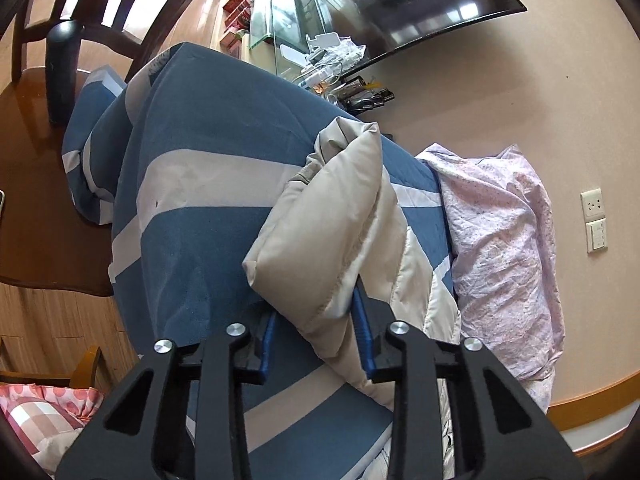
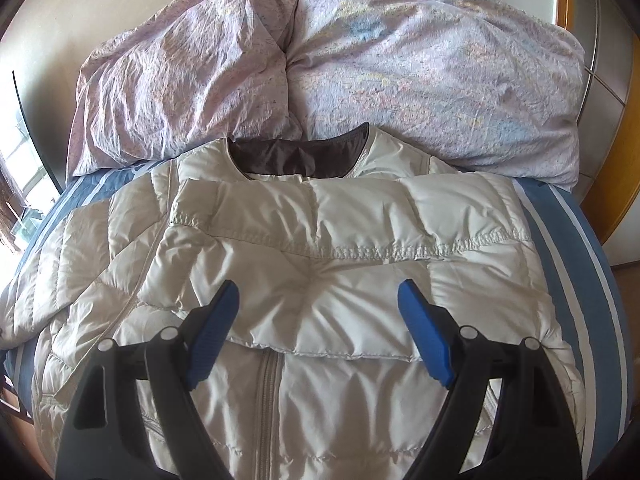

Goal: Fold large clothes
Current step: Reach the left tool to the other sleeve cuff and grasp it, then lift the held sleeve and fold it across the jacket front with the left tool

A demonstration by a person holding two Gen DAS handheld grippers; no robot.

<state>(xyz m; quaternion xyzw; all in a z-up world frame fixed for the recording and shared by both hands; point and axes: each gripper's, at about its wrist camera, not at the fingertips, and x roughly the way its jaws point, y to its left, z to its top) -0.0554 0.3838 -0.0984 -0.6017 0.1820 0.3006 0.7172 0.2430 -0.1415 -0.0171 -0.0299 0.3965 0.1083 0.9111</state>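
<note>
Two grippers work over one cream quilted down jacket [image 2: 320, 264] that lies spread on a bed sheet [image 1: 192, 248] striped in blue and white. In the left wrist view the left gripper [image 1: 316, 344] is clenched on a padded sleeve [image 1: 332, 224] of that jacket: the blue pads [image 1: 362, 340] press the puffy fabric from both sides, and the sleeve stands up from the jaws toward twelve o'clock, its folded end lifted off the sheet. The rest of the jacket trails away toward five o'clock. At three o'clock of the sleeve a crumpled pale pink duvet [image 1: 504, 240] is heaped against the wall, with a wall socket [image 1: 592, 204] further out at three o'clock. A dark wooden chair [image 1: 48, 184] stands at nine o'clock, and a television screen [image 1: 424, 4] leans in at one o'clock.

In the right wrist view the right gripper [image 2: 318, 336] is released, its blue fingers [image 2: 424, 340] spread wide and hovering over the chest of the jacket with nothing between them. One sleeve lies folded flat across the chest just beyond the fingertips. The dark grey collar lining [image 2: 296, 160] shows at twelve o'clock, close against the pink duvet. The jacket's zip [image 2: 266, 384] runs toward six o'clock between the fingers
</note>
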